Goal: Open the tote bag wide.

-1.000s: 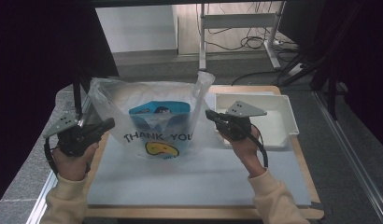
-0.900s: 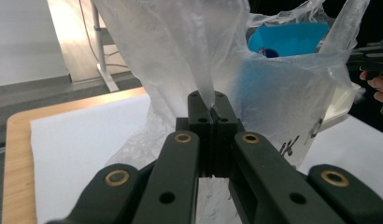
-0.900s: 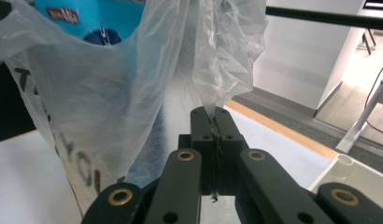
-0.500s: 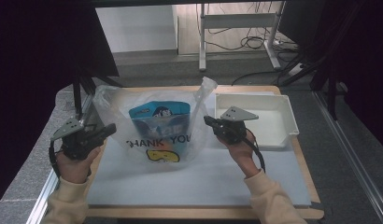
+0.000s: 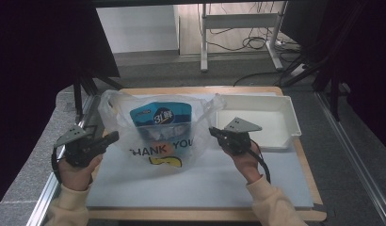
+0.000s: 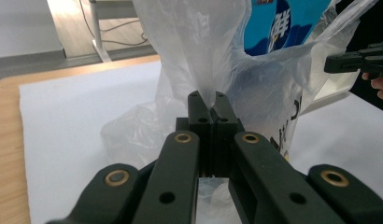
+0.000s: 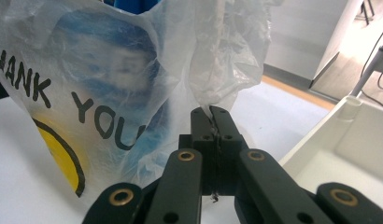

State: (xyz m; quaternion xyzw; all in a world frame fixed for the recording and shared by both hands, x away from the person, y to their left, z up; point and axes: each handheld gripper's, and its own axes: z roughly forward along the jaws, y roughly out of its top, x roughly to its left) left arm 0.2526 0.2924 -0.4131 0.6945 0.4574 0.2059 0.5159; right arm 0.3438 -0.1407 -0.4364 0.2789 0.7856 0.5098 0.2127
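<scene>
A clear plastic bag [image 5: 158, 141] printed "THANK YOU" with a yellow smiley stands on the white mat [image 5: 205, 183], a blue packet [image 5: 159, 117] inside it. My left gripper [image 5: 113, 136] is shut on the bag's left handle [image 6: 206, 91], whose thin film is pinched between the jaws. At the bag's right side, my right gripper [image 5: 212, 132] is shut on the right handle [image 7: 213, 105]. In the left gripper view my left gripper [image 6: 207, 97] points at the bag, and the right gripper's [image 7: 211, 111] jaw tips [image 6: 353, 60] show at the far right.
A white plastic tray [image 5: 285, 136] sits right of the bag, close behind my right hand. The wooden table edge [image 5: 205, 215] runs along the front. Metal rails flank the table, and desk legs and cables stand on the floor beyond.
Both grippers have come down with the bag's handles, the right one more. The bag has sunk and slackened on the mat.
</scene>
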